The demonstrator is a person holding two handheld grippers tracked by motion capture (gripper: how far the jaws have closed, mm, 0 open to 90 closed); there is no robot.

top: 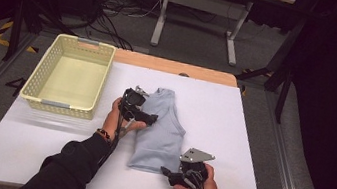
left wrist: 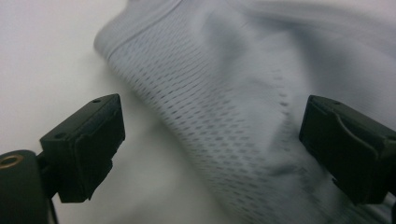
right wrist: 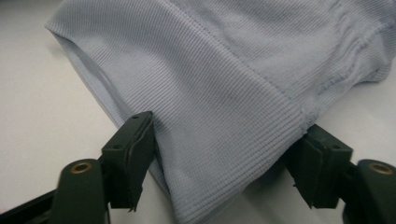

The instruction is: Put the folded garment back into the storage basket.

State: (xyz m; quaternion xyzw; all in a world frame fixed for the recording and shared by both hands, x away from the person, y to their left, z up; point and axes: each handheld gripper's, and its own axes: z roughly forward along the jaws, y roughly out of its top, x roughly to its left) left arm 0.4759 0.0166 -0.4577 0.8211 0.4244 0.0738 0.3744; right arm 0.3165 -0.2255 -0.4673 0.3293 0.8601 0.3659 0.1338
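Observation:
A pale blue sleeveless knit top (top: 160, 131) lies folded lengthwise on the white table cover (top: 37, 145). My left gripper (top: 151, 119) is at the top's left edge, about halfway along it. In the left gripper view its jaws (left wrist: 212, 144) stand wide open over the mesh fabric (left wrist: 233, 93) without pressing it. My right gripper (top: 166, 173) is at the near hem. In the right gripper view its jaws (right wrist: 224, 163) flank the ribbed hem corner (right wrist: 233, 93), which lies flat and unbunched between them.
An empty pale yellow plastic basket (top: 38, 91) stands at the back left of the table. A wooden table edge (top: 175, 68) runs behind the cover. Beyond it are a desk's metal legs (top: 233, 38) and cables on the floor.

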